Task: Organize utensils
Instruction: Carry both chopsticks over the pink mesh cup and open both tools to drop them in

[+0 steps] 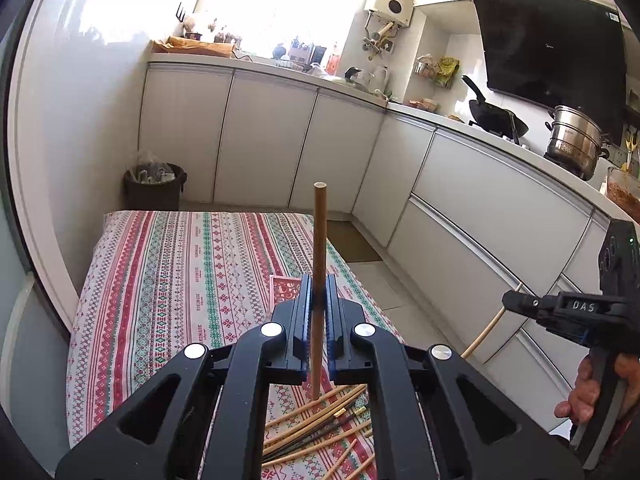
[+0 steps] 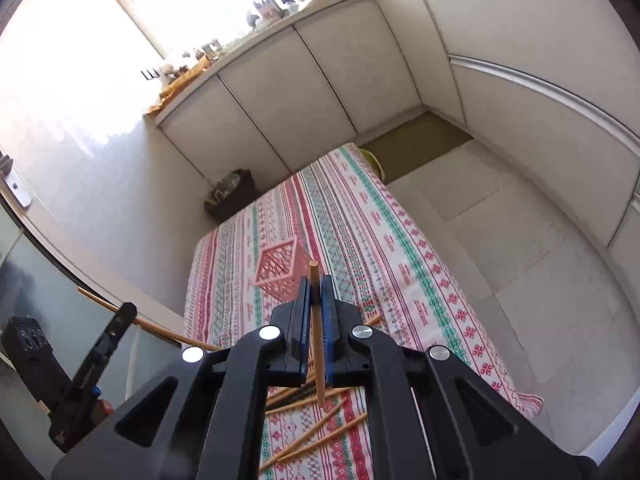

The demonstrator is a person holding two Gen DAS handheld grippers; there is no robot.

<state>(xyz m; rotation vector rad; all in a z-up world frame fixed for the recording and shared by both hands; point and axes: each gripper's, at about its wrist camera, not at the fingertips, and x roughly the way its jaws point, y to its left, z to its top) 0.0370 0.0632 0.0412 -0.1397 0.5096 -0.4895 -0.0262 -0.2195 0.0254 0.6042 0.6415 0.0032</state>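
Note:
My left gripper (image 1: 319,286) is shut on a light wooden chopstick (image 1: 319,240) that stands upright between its jaws above the table. My right gripper (image 2: 316,286) is shut on another wooden chopstick (image 2: 317,320), also raised; it shows from the side in the left wrist view (image 1: 520,304). A loose pile of wooden and dark chopsticks (image 1: 320,424) lies on the patterned tablecloth below both grippers, also in the right wrist view (image 2: 312,420). A pink lattice basket (image 2: 280,272) stands on the cloth just beyond the grippers; its corner shows in the left wrist view (image 1: 284,288).
The table with the striped patterned cloth (image 1: 180,280) stands against a white wall. White kitchen cabinets (image 1: 280,140) run behind and to the right. A dark waste bin (image 1: 154,186) stands at the table's far end. Tiled floor (image 2: 500,248) lies to the right.

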